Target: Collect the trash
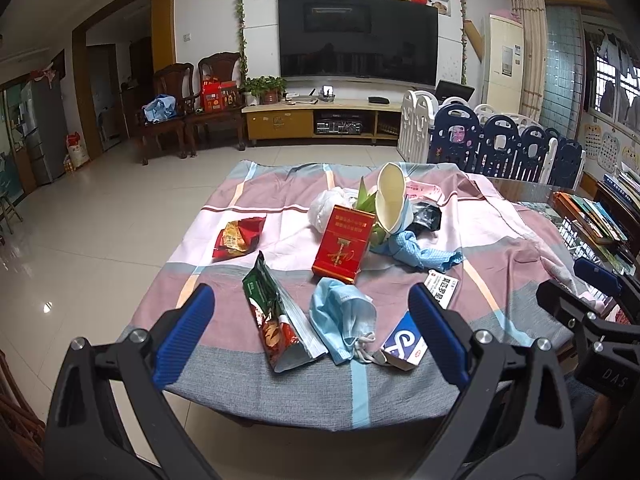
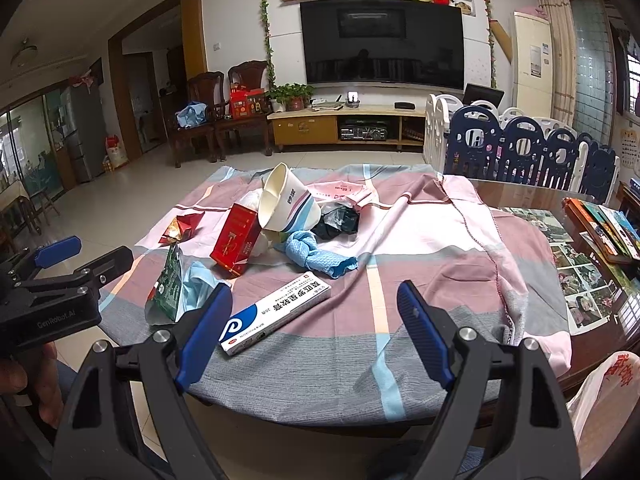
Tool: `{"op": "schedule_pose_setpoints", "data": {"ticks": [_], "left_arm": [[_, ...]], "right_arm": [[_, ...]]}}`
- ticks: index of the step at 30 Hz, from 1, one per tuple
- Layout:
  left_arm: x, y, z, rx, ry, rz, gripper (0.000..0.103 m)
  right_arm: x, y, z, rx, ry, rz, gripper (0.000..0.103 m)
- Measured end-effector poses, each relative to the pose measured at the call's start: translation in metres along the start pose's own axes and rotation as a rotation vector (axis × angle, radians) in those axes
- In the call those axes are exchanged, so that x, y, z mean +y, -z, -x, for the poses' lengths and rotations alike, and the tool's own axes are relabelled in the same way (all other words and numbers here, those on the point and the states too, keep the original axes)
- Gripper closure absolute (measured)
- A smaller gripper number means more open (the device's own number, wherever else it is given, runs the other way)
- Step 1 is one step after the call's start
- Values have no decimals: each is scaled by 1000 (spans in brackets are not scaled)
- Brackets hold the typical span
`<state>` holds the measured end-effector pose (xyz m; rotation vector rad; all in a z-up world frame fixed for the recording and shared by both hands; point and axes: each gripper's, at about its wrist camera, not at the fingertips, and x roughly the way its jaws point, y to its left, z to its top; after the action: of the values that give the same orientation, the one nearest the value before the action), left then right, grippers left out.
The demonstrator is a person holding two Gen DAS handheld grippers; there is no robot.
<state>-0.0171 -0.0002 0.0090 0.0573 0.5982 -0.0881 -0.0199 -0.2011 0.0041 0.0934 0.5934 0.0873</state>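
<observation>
One paper cup (image 1: 390, 200), two snack bags (image 1: 276, 320)

The right gripper (image 2: 314, 332) is hovering with its fingers (image 2: 204, 334) spread wide over the cloth-covered worktop (image 2: 420, 240), gripping nothing. The medicine box (image 2: 276, 312) is lying just beyond the left finger. Behind the box, the red carton (image 2: 236, 240) is leaning against the paper cup (image 2: 286, 204); the blue cloth (image 2: 316, 258) is lying beside them.

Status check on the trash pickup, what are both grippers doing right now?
Left gripper open, empty, over mask. Right gripper open, empty, near medicine box. Trash on cloth, nothing collected. Nothing blocking.
</observation>
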Motion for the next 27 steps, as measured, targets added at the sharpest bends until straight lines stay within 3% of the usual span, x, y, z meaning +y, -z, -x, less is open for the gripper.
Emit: {"op": "schedule_pose_setpoints", "data": {"ticks": [5, 10, 15, 21, 23, 25, 27], "left_arm": [[3, 1, -10, 47, -10, 8, 6], [3, 2, -40, 155, 39, 38, 6], [1, 1, -73, 208, 28, 59, 10], [-36, -6, -91, 156, -2, -113, 15], [-47, -5, -101, 178, 7, -161, 18], [-54, -3, -118, 240, 19, -185, 33], [-56, -2, -134, 296, 38, -173, 41]], "right_arm": [[-4, 1, -1, 7, 1, -18, 20], [-3, 0, -2, 12, 3, -17, 20], [-1, 2, -8, 37, -6, -21, 20], [2, 4, -18, 66, -8, -22, 20], [2, 5, -20, 76, -9, -27, 20], [3, 5, -22, 81, -9, -25, 20], [5, 5, -24, 86, -7, -21, 20]]}}
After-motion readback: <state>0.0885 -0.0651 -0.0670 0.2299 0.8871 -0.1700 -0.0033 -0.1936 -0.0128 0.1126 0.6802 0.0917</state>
